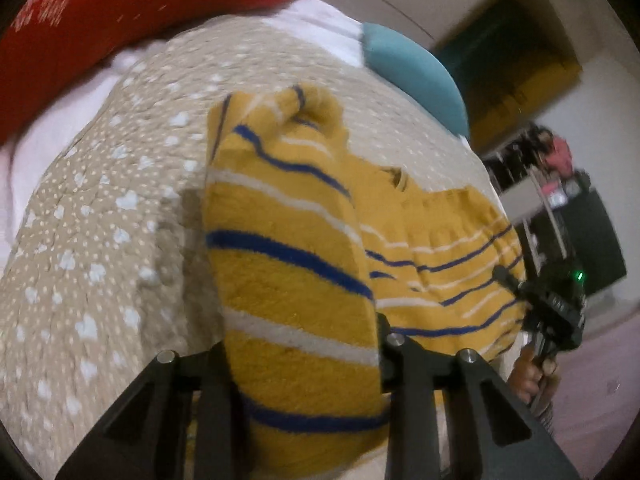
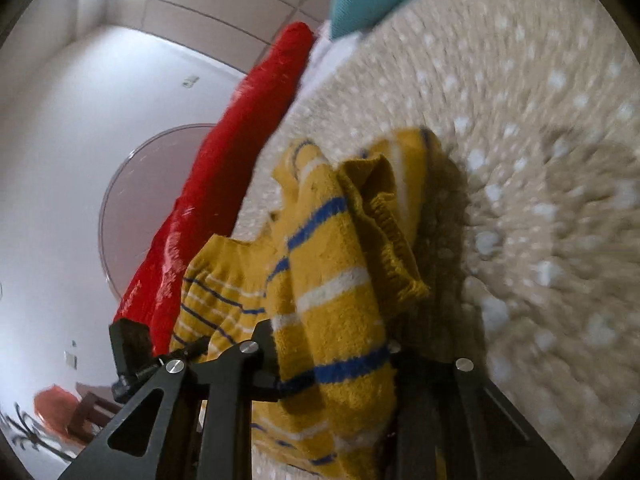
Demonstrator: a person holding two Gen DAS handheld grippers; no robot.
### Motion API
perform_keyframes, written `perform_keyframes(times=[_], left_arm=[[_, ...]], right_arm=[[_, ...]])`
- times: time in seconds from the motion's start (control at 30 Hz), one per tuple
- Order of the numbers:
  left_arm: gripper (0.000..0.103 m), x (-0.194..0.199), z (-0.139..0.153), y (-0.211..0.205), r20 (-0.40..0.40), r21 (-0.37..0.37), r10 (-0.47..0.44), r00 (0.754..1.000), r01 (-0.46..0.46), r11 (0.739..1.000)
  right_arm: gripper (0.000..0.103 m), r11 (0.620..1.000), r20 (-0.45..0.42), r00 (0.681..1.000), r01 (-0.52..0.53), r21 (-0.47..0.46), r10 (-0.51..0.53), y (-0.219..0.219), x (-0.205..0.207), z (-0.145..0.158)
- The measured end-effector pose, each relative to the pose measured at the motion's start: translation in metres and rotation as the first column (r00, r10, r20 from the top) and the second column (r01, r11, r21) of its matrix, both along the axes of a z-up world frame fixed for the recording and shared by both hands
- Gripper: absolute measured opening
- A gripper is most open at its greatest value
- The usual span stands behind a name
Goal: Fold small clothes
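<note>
A yellow knitted sweater (image 1: pixel 288 272) with blue and white stripes lies bunched on a beige dotted bedspread (image 1: pixel 100 240). My left gripper (image 1: pixel 302 352) is shut on a thick fold of it, and the cloth fills the gap between the fingers. In the left wrist view my right gripper (image 1: pixel 510 280) bites the sweater's far edge, held by a hand (image 1: pixel 528 376). In the right wrist view my right gripper (image 2: pixel 332 356) is shut on a striped fold of the sweater (image 2: pixel 332 280), with a ribbed cuff (image 2: pixel 384 232) hanging just beyond. The left gripper's black finger (image 2: pixel 130 344) shows at the lower left.
A red pillow (image 1: pixel 100 20) and a teal pillow (image 1: pixel 412 72) lie at the head of the bed on a white sheet (image 1: pixel 320 28). The bed's edge runs past the sweater on the right, with floor and dark furniture (image 1: pixel 580 220) beyond. The bedspread (image 2: pixel 540 160) stretches away to the right.
</note>
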State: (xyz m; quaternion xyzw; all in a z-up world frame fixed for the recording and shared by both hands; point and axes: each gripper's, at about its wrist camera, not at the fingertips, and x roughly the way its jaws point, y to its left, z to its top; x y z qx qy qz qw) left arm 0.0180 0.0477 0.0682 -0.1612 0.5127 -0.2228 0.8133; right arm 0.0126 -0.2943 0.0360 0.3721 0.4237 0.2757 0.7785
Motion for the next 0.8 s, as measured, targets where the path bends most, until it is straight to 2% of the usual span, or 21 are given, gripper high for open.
perform_keyframes(times=[0.1,0.13,0.2,0.23,0.27,0.33,0.43,0.5,0.53,0.6,0.7,0.8], left_arm=[[0.035,-0.011,-0.009,-0.01,-0.031,0.009,-0.012,0.999,0.012,1.0],[0.042,-0.011,-0.018,-0.014,-0.048,0.031,0.002,0.999,0.0,1.0],[0.048,-0.01,-0.044,-0.012,-0.097,0.096,0.048,0.994,-0.038,0.995],[0.051,-0.01,-0.052,-0.008,-0.118,0.102,0.069,0.991,-0.057,0.993],[0.052,-0.012,-0.055,-0.003,-0.125,0.079,0.079,0.989,-0.069,0.994],[0.054,-0.021,-0.05,0.011,-0.121,0.024,0.104,0.987,-0.102,0.995],[0.063,-0.04,-0.028,0.033,-0.055,0.047,0.145,0.988,-0.143,0.989],[0.067,-0.057,-0.011,0.052,0.006,0.093,0.19,0.982,-0.189,0.978],[0.067,-0.061,-0.006,0.056,0.027,0.12,0.208,0.978,-0.21,0.97],[0.067,-0.075,0.015,0.066,0.1,0.208,0.266,0.959,-0.282,0.937],[0.067,-0.102,0.032,0.076,0.153,0.196,0.296,0.943,-0.322,0.926],[0.074,-0.124,0.043,0.076,0.192,0.173,0.299,0.935,-0.332,0.927]], right_arm=[[0.027,0.999,0.017,1.0,0.008,-0.038,-0.008,-0.018,-0.023,0.005],[0.029,0.997,0.01,1.0,0.016,-0.073,-0.016,-0.022,-0.028,0.002],[0.036,0.99,-0.043,0.998,0.034,-0.136,-0.041,-0.027,-0.033,-0.013],[0.039,0.985,-0.073,0.996,0.043,-0.164,-0.056,-0.032,-0.036,-0.022],[0.041,0.982,-0.095,0.993,0.057,-0.178,-0.075,-0.038,-0.04,-0.028],[0.043,0.983,-0.082,0.992,0.086,-0.161,-0.1,-0.047,-0.05,-0.022],[0.044,0.963,-0.009,0.988,0.15,-0.225,-0.156,-0.065,-0.068,0.005],[0.046,0.942,0.036,0.979,0.201,-0.27,-0.199,-0.079,-0.079,0.026],[0.047,0.926,0.066,0.972,0.234,-0.295,-0.224,-0.084,-0.087,0.04],[0.047,0.917,0.116,0.967,0.254,-0.308,-0.228,-0.082,-0.093,0.061],[0.047,0.938,0.192,0.971,0.197,-0.286,-0.145,-0.049,-0.098,0.092],[0.047,0.951,0.213,0.977,0.071,-0.3,-0.006,-0.002,-0.093,0.097]])
